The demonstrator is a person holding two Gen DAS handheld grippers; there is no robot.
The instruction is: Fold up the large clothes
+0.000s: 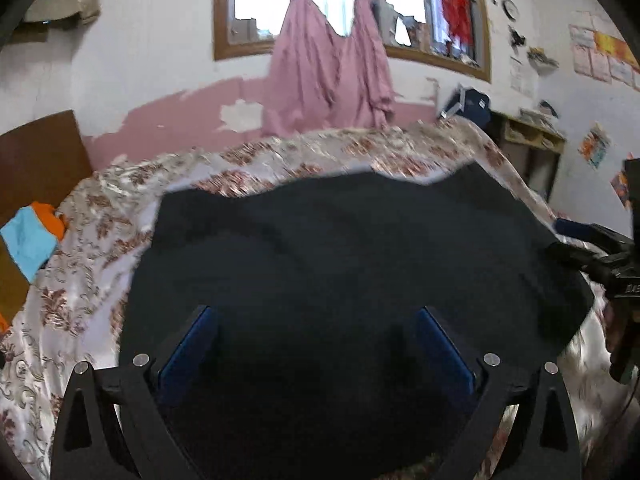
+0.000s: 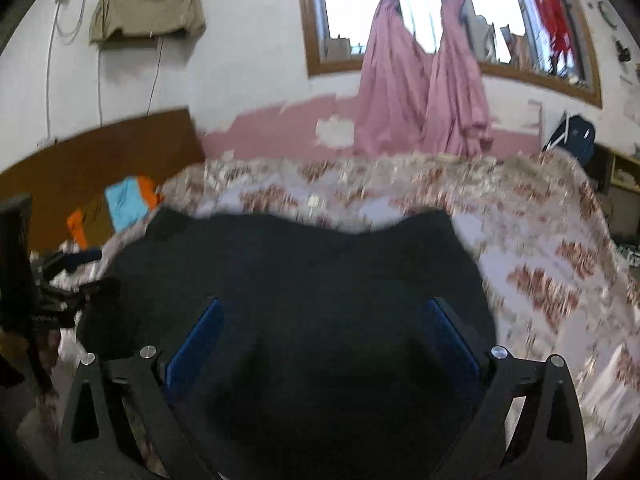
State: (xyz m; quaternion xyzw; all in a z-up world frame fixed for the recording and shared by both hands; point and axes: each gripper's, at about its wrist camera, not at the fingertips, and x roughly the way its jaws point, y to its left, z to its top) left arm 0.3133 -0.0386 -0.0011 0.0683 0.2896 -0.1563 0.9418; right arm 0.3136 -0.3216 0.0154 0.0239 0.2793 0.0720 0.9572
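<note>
A large dark garment (image 1: 340, 240) lies spread flat on the floral bed cover (image 1: 80, 280), its far edge wavy. My left gripper (image 1: 314, 316) hovers over its near part, the blue pads (image 1: 188, 348) wide apart and nothing between them but the cloth lying below. My right gripper (image 2: 325, 306) is open in the same way over the same garment (image 2: 300, 264), near its right side. Each wrist view catches the other gripper at its edge: the right gripper (image 1: 568, 240) by the garment's right edge, the left gripper (image 2: 90, 272) by its left edge.
Folded orange and light-blue clothes (image 2: 124, 200) lie by the brown headboard (image 2: 100, 152) at the bed's left end. Pink curtains (image 2: 420, 92) hang behind the bed. A blue bag (image 2: 572, 136) and a shelf (image 1: 532, 140) stand past its right end. Floral cover (image 2: 540, 260) continues to the right.
</note>
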